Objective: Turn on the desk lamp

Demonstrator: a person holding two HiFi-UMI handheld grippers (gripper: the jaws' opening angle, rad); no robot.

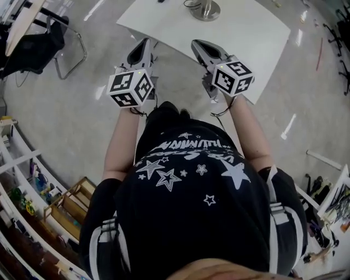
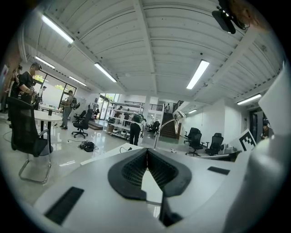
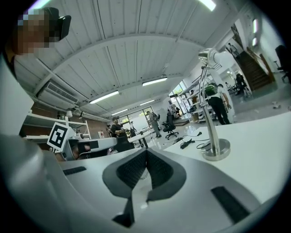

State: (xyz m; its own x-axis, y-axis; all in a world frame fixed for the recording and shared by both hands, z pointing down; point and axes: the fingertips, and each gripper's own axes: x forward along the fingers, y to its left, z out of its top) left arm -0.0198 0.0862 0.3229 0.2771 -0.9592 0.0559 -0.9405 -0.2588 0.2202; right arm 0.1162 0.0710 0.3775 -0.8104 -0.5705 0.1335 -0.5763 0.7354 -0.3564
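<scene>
The desk lamp stands at the far side of a white table; only its round metal base shows in the head view. The right gripper view shows the base, the thin upright pole and the head high up. From the left gripper view the arched neck appears far ahead. My left gripper and right gripper hover side by side at the table's near edge, well short of the lamp. Both are shut with nothing between the jaws, as seen at the left gripper and right gripper.
A black cable lies on the table left of the lamp base. A black chair stands on the floor to the left. Shelves with small items run along the lower left. People and office chairs stand far behind.
</scene>
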